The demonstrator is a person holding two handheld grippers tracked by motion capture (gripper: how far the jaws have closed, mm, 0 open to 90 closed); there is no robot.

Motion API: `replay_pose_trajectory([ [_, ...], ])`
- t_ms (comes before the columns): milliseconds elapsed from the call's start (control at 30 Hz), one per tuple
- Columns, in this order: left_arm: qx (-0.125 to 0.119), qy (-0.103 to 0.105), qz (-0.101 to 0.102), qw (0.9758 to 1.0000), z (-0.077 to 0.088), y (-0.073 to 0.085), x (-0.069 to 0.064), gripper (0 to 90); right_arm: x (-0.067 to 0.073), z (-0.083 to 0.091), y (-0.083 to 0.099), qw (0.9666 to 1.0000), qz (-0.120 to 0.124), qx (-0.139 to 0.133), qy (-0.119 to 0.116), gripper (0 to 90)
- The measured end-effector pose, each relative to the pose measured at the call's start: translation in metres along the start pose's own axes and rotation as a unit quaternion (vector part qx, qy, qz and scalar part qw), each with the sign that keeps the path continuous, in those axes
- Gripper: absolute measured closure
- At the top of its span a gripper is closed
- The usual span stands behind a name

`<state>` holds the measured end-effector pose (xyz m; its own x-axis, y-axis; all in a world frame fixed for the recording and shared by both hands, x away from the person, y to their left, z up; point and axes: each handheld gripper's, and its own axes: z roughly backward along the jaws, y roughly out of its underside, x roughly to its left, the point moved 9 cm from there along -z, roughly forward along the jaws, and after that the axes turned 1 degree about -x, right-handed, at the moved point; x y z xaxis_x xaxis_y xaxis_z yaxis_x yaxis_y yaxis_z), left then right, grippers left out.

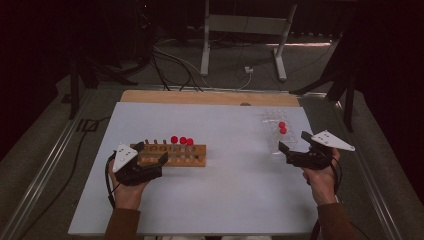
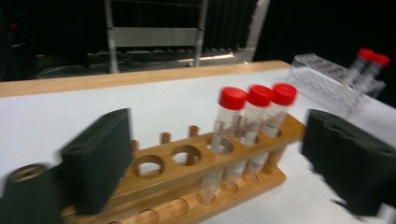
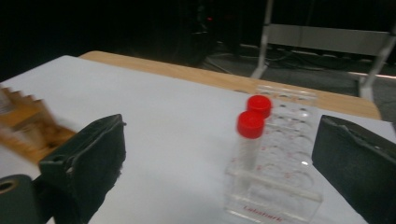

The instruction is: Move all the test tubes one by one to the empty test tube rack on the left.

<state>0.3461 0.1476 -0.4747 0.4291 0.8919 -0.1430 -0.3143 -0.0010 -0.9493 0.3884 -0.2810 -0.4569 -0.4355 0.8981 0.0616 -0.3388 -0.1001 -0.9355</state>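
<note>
High view: the left gripper sits at the near face of the wooden rack, jaws spread wide and empty; three red-capped tubes stand in the rack at its one o'clock. The right gripper is agape too, holding nothing, with the clear rack at its eleven o'clock.

Left gripper view: three tubes upright between the parted jaws, untouched.

Right gripper view: two capped tubes stand at twelve o'clock, in the clear rack.
</note>
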Motion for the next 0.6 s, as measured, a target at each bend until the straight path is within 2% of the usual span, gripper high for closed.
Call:
replay_pose_trajectory([
  [100,-0.005,-0.002,0.0,1.0,0.005,-0.003,0.003,0.6,-0.006,-0.009,0.002,0.9999,-0.003,0.006,0.012,5.1],
  [200,-0.007,-0.005,-0.003,1.0,0.008,-0.005,0.005,0.6,-0.01,-0.021,0.008,0.9996,-0.012,0.018,0.017,8.7],
  [267,-0.005,-0.009,-0.004,0.9999,0.008,-0.004,0.007,0.6,-0.011,-0.028,0.012,0.9994,-0.012,0.028,0.018,20.1],
  [400,0.001,-0.01,-0.003,0.9999,0.007,-0.001,0.009,0.6,-0.015,-0.041,0.018,0.9983,-0.008,0.04,0.041,36.3],
  [467,0.003,-0.012,-0.002,0.9999,0.007,0.0,0.01,0.6,-0.017,-0.046,0.021,0.9974,-0.005,0.044,0.056,42.8],
  [600,0.005,-0.016,0.0,0.9999,0.007,0.001,0.011,0.6,-0.021,-0.054,0.026,0.9962,-0.007,0.054,0.068,54.8],
])
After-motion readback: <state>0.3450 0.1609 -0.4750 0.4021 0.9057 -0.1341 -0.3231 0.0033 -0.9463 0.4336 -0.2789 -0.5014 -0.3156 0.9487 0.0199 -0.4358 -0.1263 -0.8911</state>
